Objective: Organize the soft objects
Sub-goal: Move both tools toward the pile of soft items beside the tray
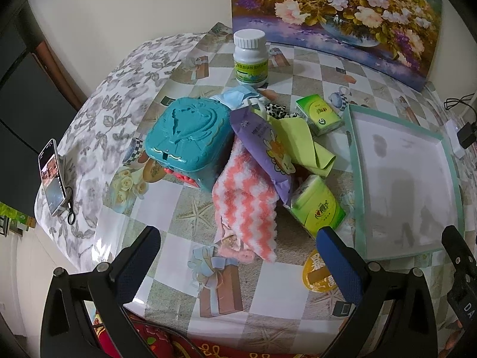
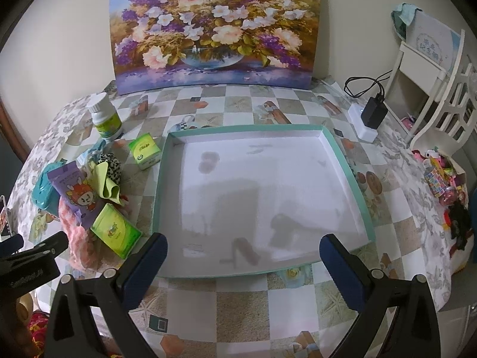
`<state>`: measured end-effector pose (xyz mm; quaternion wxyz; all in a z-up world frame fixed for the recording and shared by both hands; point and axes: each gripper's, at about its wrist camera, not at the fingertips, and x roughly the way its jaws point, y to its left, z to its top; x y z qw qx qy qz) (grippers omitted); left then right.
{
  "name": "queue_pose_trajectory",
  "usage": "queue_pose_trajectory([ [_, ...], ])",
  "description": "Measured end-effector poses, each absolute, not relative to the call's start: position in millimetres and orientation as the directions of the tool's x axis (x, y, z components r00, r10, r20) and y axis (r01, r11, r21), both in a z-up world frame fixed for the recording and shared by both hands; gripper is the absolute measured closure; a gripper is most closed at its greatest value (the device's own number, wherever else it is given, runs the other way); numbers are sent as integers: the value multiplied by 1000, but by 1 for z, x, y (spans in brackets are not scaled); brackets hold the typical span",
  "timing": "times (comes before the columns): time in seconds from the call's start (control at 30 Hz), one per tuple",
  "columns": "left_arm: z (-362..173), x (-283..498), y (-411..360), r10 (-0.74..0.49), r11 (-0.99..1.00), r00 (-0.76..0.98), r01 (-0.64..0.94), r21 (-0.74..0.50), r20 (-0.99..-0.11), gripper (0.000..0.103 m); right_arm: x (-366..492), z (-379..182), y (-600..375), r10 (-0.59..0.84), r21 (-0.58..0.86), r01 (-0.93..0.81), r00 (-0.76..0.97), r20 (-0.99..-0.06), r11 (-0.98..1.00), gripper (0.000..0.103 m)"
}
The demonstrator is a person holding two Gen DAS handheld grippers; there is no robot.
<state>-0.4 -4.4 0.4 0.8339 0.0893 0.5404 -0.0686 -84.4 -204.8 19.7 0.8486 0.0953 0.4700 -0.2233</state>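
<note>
A heap lies left of a shallow white tray with a teal rim (image 1: 354, 179) (image 2: 162, 161). In the heap are a pink-and-white fuzzy cloth (image 1: 247, 200) (image 2: 76, 238), a purple wipes pack (image 1: 265, 140) (image 2: 76, 194), a yellow-green cloth (image 1: 301, 143) (image 2: 104, 179), two green tissue packs (image 1: 317, 205) (image 1: 317, 113) (image 2: 116, 232) (image 2: 144, 149), a blue face mask (image 1: 235, 95) and a spotted black-and-white item (image 1: 277, 110) (image 2: 111, 164). My left gripper (image 1: 238, 244) is open just short of the fuzzy cloth. My right gripper (image 2: 243, 252) is open over the tray's near edge, holding nothing.
A teal plastic box (image 1: 184, 137) (image 2: 44, 191) sits at the heap's left. A white pill bottle (image 1: 250, 59) (image 2: 105, 116) stands behind. A flower painting (image 2: 214, 26) leans on the wall. A charger and power strip (image 2: 369, 116) lie right of the tray. A phone (image 1: 52, 176) is propped far left.
</note>
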Motion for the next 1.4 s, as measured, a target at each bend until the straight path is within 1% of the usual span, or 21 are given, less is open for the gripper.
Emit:
queue_pose_trajectory([
  [0.3, 0, -1, -6, -42, 975, 389, 218, 48, -920, 0, -83, 19, -202, -281, -47, 457, 459, -843, 888, 0],
  [0.53, 7, -5, -11, -67, 968, 409, 249, 41, -910, 0, -84, 16, -210, -251, -6, 476, 454, -855, 879, 0],
  [0.7, 16, -11, -16, -69, 957, 446, 282, 67, -893, 0, -84, 11, -217, -237, 14, 501, 433, -869, 865, 0],
  [0.87, 21, -13, -18, -85, 948, 457, 310, 69, -885, 0, -82, 6, -220, -237, 8, 514, 408, -881, 858, 0],
  [1.23, 18, -11, -15, -151, 941, 422, 339, 1, -894, 0, -76, -2, -225, -217, 22, 550, 367, -905, 835, 0],
  [1.4, 19, -10, -14, -162, 941, 418, 337, -13, -894, 0, -74, -2, -224, -217, 29, 557, 369, -904, 830, 0],
])
